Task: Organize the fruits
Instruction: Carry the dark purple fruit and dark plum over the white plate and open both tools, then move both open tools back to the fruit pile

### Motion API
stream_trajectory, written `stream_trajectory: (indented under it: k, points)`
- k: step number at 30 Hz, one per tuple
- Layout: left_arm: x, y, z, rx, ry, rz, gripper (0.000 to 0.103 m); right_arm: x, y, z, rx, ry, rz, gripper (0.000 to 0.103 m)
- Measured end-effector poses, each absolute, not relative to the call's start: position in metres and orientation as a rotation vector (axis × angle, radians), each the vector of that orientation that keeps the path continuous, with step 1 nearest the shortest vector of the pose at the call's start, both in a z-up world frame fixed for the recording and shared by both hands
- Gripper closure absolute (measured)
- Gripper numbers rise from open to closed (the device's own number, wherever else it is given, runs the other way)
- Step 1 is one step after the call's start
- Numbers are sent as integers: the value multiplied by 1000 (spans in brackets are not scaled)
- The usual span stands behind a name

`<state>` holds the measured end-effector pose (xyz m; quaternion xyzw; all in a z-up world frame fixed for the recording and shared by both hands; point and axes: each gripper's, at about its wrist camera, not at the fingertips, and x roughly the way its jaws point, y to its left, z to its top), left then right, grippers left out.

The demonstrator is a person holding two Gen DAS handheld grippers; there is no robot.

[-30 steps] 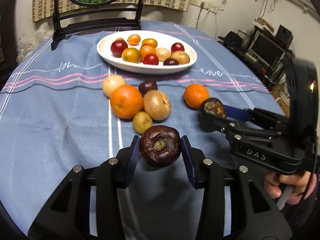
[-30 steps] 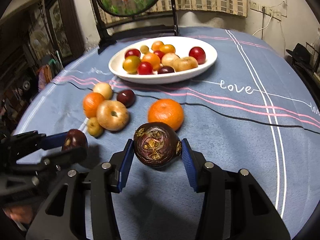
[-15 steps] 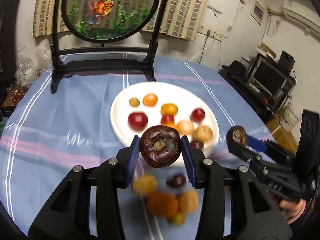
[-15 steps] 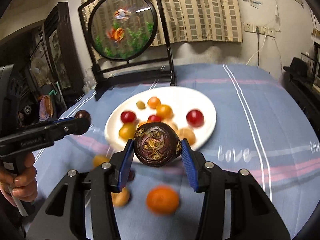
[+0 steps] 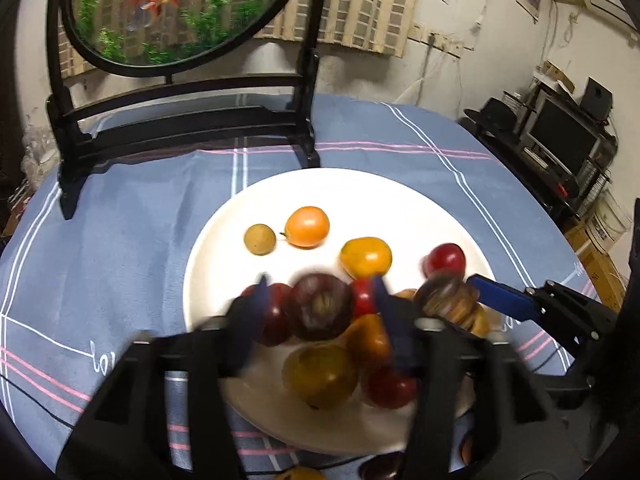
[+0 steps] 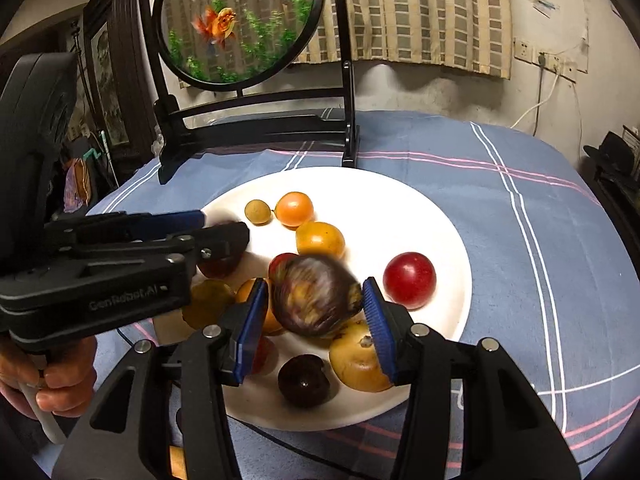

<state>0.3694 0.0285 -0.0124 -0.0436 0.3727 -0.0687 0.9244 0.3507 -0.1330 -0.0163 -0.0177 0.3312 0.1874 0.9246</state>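
Observation:
A white plate (image 5: 224, 240) (image 6: 448, 240) on the blue tablecloth holds several fruits. My left gripper (image 5: 320, 312) is over the plate's near half, blurred, with a dark purple fruit (image 5: 320, 306) between its wide jaws; whether it still grips is unclear. My right gripper (image 6: 314, 312) is over the plate's front with jaws spread, and a blurred dark purple fruit (image 6: 316, 298) sits loose between them. The right gripper also shows in the left wrist view (image 5: 464, 300), and the left gripper in the right wrist view (image 6: 216, 236).
A round goldfish screen on a black stand (image 5: 188, 128) (image 6: 256, 128) rises just behind the plate. Loose fruits (image 5: 380, 470) lie on the cloth at the plate's near rim. A TV and shelves (image 5: 560, 140) stand off the table's right side.
Both grippers moved forward from the loose fruit pile to above the plate and lowered. The right jaws have spread apart around the purple fruit; the left jaws also look wider.

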Motion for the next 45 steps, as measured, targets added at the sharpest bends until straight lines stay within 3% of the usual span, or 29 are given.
stream_trajectory:
  k: [8,11,21,28,45]
  points:
    - [325,41,16,-71,672,-71,9,320,-145,-2,-21,631,386,53]
    - [289,49,20,-86,662,-61,4,290,-152,1,-48,591,373,43]
    - [183,59,-22,-152,652,12,3,229,-160,-31,-31,644,376,43]
    - [168,50,-37,-68,698,49,3,222,-141,-50,-175,705,333,43]
    - [171,51,-37,-66,715,64,3,232,-144,-61,-155,765,346,43]
